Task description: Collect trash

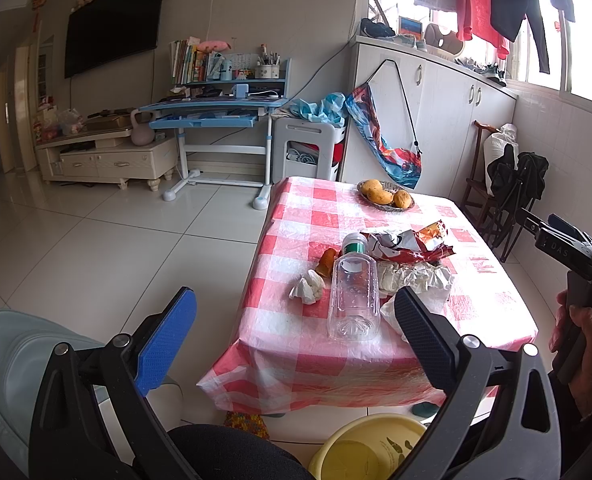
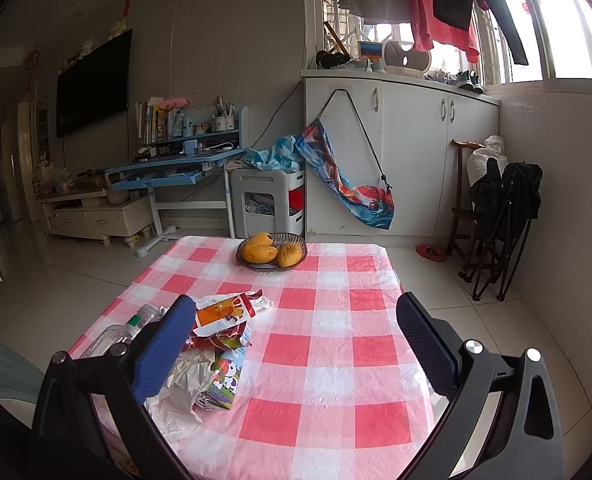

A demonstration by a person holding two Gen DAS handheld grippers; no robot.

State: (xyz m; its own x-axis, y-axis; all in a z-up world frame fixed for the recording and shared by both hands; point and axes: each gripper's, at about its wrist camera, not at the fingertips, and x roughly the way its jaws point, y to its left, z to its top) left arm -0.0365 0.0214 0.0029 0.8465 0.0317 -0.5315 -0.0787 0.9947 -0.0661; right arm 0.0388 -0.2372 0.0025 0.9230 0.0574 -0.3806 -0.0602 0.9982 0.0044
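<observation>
Trash lies on a low table with a red-and-white checked cloth (image 1: pixel 376 364). An empty clear plastic bottle (image 1: pixel 354 294) with a green-banded cap lies there, with a crumpled tissue (image 1: pixel 308 290), an orange peel scrap (image 1: pixel 327 263), a red snack wrapper (image 1: pixel 406 244) and crumpled white paper (image 1: pixel 414 276) around it. My left gripper (image 1: pixel 296 338) is open, near the table's front edge, just short of the bottle. My right gripper (image 2: pixel 296 350) is open above the cloth (image 2: pixel 336 344). Beside its left finger lie the wrapper (image 2: pixel 223 312), a small printed carton (image 2: pixel 225 380), crumpled paper (image 2: pixel 187 376) and the bottle (image 2: pixel 123 330).
A wire basket of mangoes (image 1: pixel 386 196) stands at the table's far end. A yellow bin (image 1: pixel 366 450) sits on the floor below the near edge. A pale chair (image 1: pixel 19 360) is at left, folded chairs (image 2: pixel 500 216) at right. A hand (image 1: pixel 584 344) holds the other gripper.
</observation>
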